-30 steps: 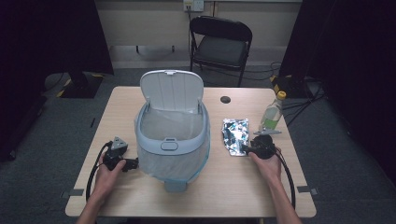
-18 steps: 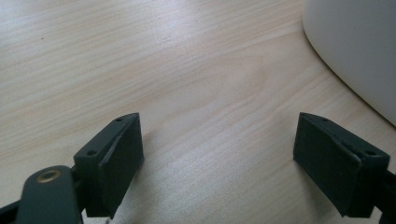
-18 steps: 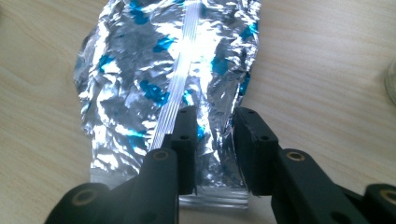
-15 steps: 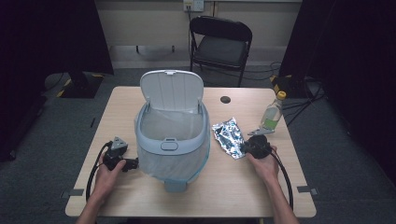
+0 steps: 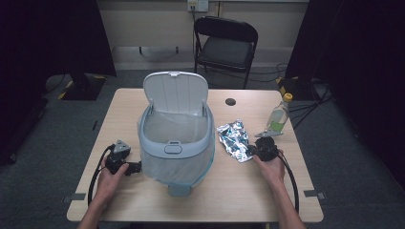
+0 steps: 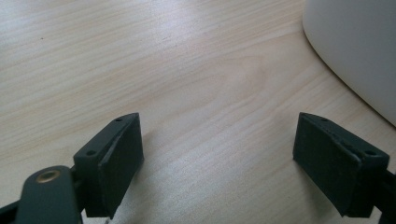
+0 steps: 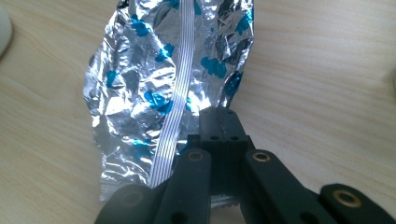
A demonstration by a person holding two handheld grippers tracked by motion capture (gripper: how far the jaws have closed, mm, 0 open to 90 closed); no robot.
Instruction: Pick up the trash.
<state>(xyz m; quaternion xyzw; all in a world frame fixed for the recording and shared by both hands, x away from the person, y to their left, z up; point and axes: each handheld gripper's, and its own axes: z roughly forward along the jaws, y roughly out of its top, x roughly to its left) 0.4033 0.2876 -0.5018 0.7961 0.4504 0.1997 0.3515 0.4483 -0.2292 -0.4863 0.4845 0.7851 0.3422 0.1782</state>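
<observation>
Bin [image 5: 175,143] between wrapper [image 5: 234,139] and left gripper [image 5: 136,167]

Dim room, bright tabletop (foil glares sharply).

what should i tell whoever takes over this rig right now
Right claw: shut on the near edge of the crinkled silver foil wrapper with blue specks, which lies on the light wooden table to the right of the bin.
Left claw: open, holding nothing, resting on the table left of the bin.
Pale blue plastic bin: mid-table, its flip lid standing open, a clear liner inside.
Clear plastic bottle with a yellow cap: upright near the right edge, untouched.
Done: wrapper gripped. Left, most likely: lift it and drop it into the bin, then perhaps the bottle.
</observation>
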